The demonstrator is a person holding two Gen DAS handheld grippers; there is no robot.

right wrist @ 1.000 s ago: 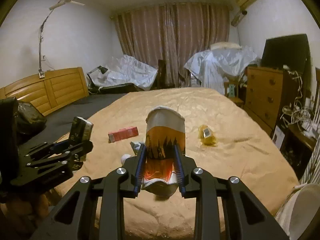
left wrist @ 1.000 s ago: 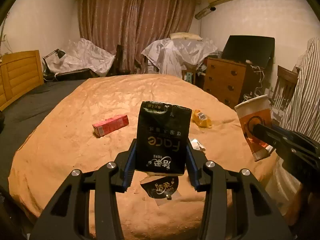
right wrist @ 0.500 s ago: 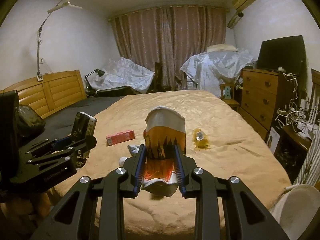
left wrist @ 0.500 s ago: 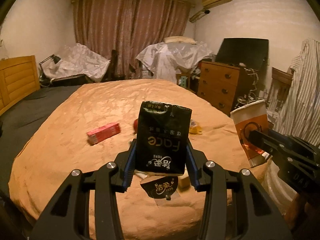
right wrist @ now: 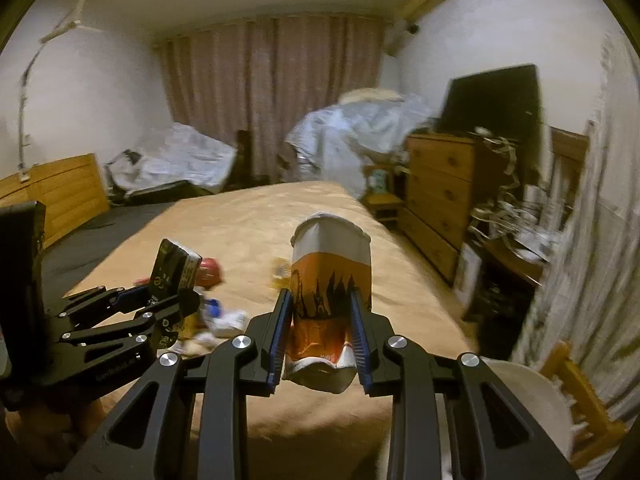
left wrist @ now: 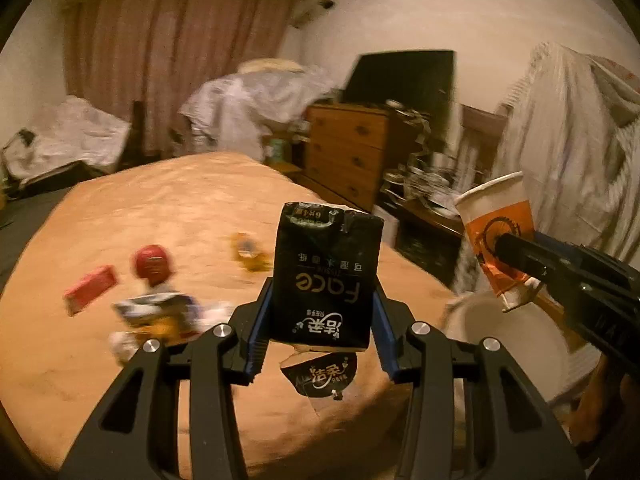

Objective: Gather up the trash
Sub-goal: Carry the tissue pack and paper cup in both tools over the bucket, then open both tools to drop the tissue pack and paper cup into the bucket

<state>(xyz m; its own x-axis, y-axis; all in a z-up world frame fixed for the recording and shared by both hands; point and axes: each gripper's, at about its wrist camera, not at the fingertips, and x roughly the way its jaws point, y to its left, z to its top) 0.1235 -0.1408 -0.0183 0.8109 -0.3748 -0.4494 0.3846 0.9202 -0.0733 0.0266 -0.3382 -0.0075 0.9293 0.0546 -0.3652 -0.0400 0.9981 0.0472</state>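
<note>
My left gripper (left wrist: 320, 300) is shut on a black tissue pack (left wrist: 326, 276), held upright above the near edge of the orange bed (left wrist: 160, 220). My right gripper (right wrist: 322, 312) is shut on a crushed orange and white paper cup (right wrist: 330, 280). That cup (left wrist: 498, 236) also shows at the right of the left wrist view, above a white bin (left wrist: 508, 344). The tissue pack (right wrist: 174, 276) shows at the left of the right wrist view. More trash lies on the bed: a red box (left wrist: 90, 290), a red round item (left wrist: 154, 266), a yellow wrapper (left wrist: 250, 252), a blue and white wrapper (left wrist: 156, 314).
A wooden dresser (left wrist: 352, 160) with a dark screen (left wrist: 404, 76) stands right of the bed. A cluttered low table (right wrist: 516, 248) and a wooden chair (right wrist: 584, 396) sit near the white bin (right wrist: 528, 404). Hanging cloth (left wrist: 568, 140) fills the right side. A wooden headboard (right wrist: 56, 188) is at left.
Both grippers have swung to the right with their loads still held. The dresser and white bin have come further into view, and the trash on the bed has slid left.
</note>
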